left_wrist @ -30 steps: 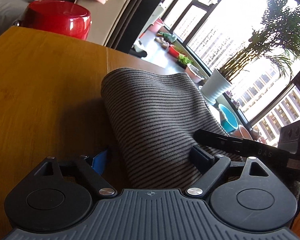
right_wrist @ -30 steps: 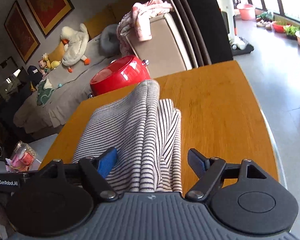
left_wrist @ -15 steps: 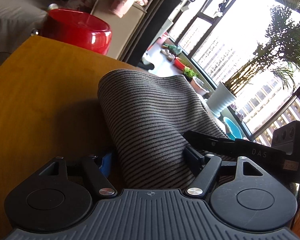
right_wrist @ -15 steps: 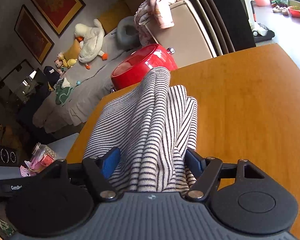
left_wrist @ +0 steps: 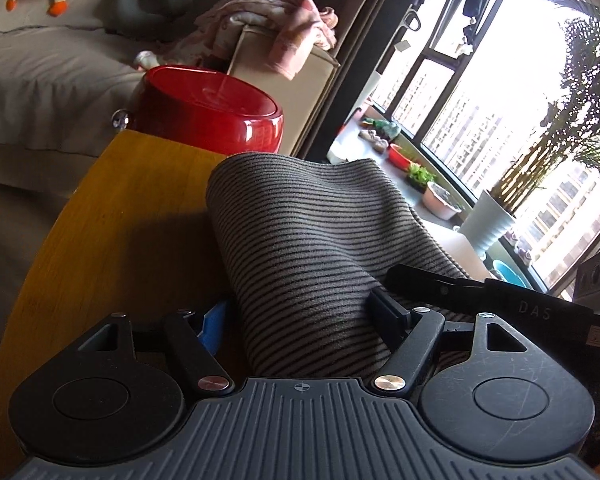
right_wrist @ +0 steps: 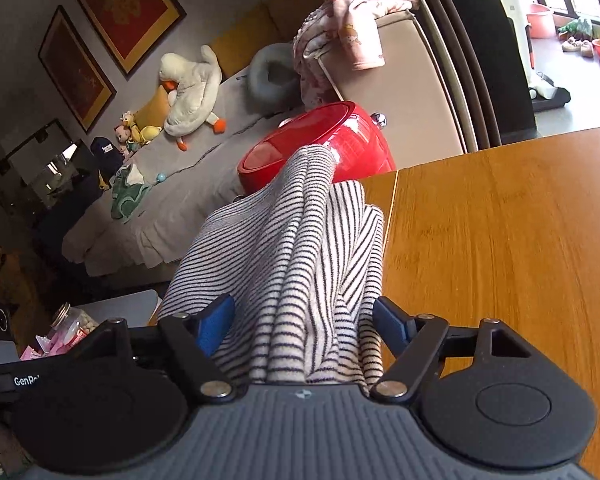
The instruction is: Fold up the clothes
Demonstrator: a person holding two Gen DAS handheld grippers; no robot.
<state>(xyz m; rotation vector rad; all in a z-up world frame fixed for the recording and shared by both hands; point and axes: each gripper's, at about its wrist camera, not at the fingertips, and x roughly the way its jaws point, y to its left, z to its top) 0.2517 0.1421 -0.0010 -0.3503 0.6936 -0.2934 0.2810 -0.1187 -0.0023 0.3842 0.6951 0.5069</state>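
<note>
Striped garment (left_wrist: 316,256) bunched lengthwise on the wooden tabletop (left_wrist: 112,240), one end lifted off the wood, far end reaching toward the red pot (left_wrist: 208,110) at the tabletop's edge. Left gripper (left_wrist: 300,312): jaws clamped on a thick roll of the cloth, pads pressed into it on both sides. Right gripper (right_wrist: 304,320): jaws easing apart, a gathered wad of folds (right_wrist: 300,264) between them, pads touching the fabric. Judgement: soft knit, light, limp, sags wherever unsupported and creeps through a slack pinch; not fragile. Best taken at a doubled edge or corner, several layers together, both ends held level so the fold lands flat on the tabletop beside the red pot.
</note>
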